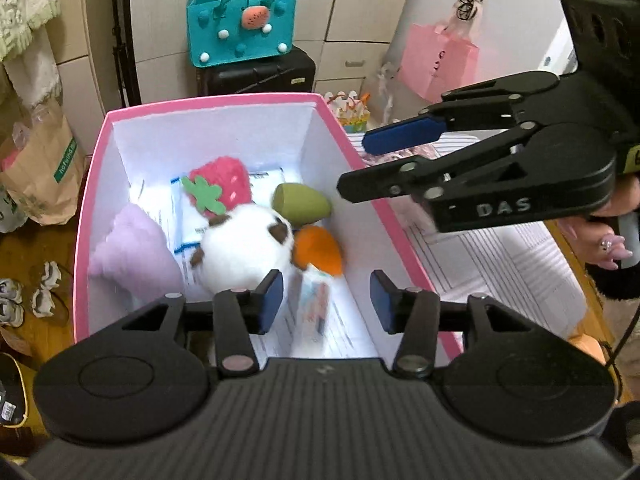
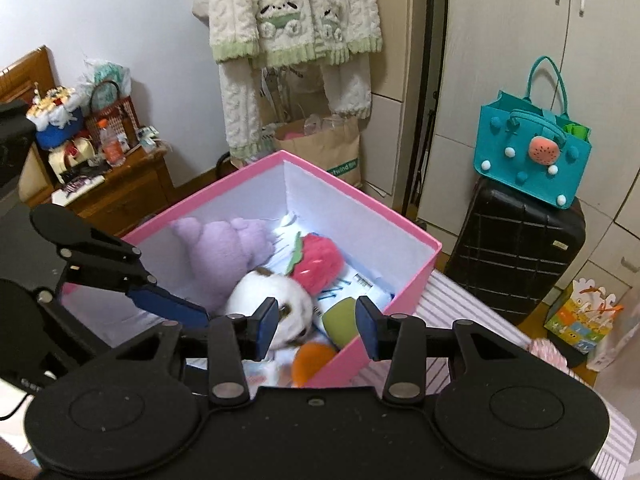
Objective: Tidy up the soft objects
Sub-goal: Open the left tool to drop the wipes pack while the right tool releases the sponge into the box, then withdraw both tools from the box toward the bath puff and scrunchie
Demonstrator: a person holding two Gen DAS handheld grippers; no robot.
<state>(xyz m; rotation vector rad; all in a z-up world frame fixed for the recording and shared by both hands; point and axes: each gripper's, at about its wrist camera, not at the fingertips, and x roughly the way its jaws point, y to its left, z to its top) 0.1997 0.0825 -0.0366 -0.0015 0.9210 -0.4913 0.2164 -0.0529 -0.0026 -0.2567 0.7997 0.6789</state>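
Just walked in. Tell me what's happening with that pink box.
A person holds a claw in each hand over the pink box. Both the left claw and the right claw are open and hold nothing. Already in the box lie a white plush, a strawberry toy, a purple plush, a green toy and an orange one.

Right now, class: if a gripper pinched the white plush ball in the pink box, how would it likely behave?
The white plush ball looks fluffy, so it would probably squash between the pads rather than resist. It likely weighs little for its bulk. Being round, it might roll against the orange toy if nudged.
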